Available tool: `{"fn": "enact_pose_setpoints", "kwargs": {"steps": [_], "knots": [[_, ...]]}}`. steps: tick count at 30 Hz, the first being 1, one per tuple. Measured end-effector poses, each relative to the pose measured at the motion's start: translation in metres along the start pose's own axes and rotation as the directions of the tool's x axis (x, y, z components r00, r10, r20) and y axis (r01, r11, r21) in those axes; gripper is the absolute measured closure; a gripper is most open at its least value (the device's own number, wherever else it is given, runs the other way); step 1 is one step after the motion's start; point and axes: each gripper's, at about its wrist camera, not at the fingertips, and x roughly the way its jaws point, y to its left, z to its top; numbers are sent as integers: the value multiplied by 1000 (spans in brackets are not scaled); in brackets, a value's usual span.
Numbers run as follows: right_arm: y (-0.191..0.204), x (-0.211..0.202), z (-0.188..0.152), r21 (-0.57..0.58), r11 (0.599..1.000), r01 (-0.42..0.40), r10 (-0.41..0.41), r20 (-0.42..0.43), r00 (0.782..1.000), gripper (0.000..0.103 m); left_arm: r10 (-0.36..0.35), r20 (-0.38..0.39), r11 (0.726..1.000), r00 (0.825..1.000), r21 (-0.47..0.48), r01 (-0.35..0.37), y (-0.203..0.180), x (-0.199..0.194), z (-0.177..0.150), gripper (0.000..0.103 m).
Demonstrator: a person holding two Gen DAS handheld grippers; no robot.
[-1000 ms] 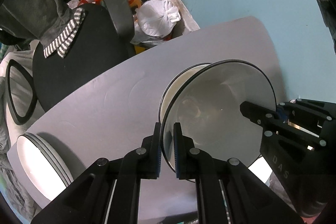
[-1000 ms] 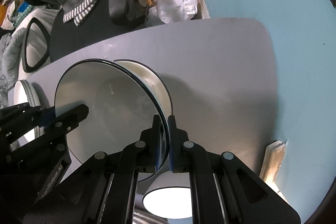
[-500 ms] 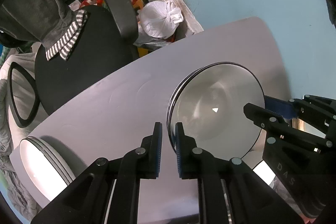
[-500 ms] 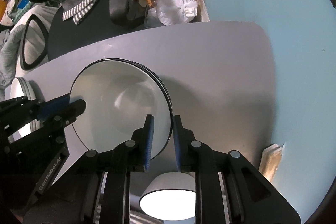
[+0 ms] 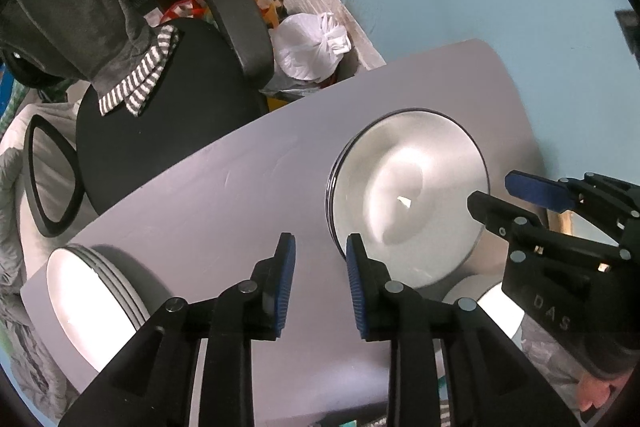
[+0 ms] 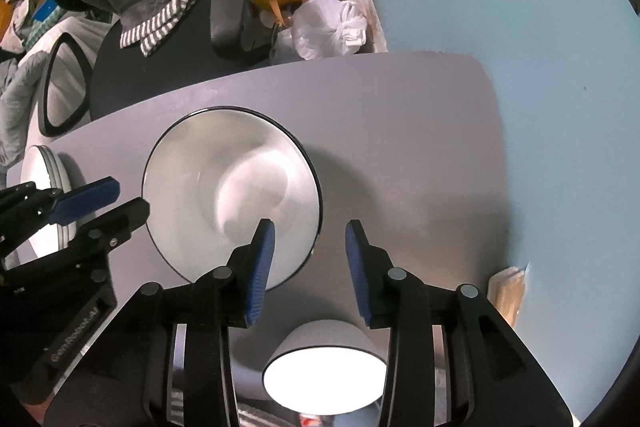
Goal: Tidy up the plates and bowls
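Note:
A stack of white plates with black rims (image 5: 408, 199) lies flat on the grey table (image 5: 224, 203); it also shows in the right wrist view (image 6: 232, 187). My left gripper (image 5: 320, 279) is open and empty, just off the stack's near-left rim. My right gripper (image 6: 308, 263) is open and empty, straddling the stack's near-right rim. A second stack of white plates (image 5: 92, 303) lies at the table's left end, also in the right wrist view (image 6: 44, 183). A white bowl (image 6: 324, 379) sits at the near edge under my right gripper.
A black office chair (image 5: 168, 107) with grey clothing stands behind the table. A white plastic bag (image 5: 312, 47) and clutter lie by the blue wall (image 6: 520, 7). Bare table surface (image 6: 420, 155) lies right of the central stack.
Both grippers held a plate tilted over the stack, lowered it flat onto the stack, then opened and let go. Both now stand wide open and drawn back slightly.

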Motion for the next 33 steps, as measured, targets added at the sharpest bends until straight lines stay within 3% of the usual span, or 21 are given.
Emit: {"fn": "enact_pose_setpoints", "kwargs": {"steps": [4,9,14,20,33], "knots": [[-5,-5,-9,23,1000,-11,11,4,1000,66,-20,28,1000,999,-10,20,-1,-12,-9,63],[-11,-12,-26,45,999,-9,8,16,1000,63,-4,58,999,998,38,2,-11,-23,-20,62],[-20,-19,-44,65,998,-7,6,22,1000,60,7,89,998,996,68,-13,-20,-31,-33,53],[-32,-24,-67,83,997,-1,-1,24,1000,50,-21,79,995,997,99,13,-29,-33,-47,44],[-62,-22,-122,181,983,-19,17,7,1000,49,-91,5,987,996,133,90,-56,-15,-78,39]]}}
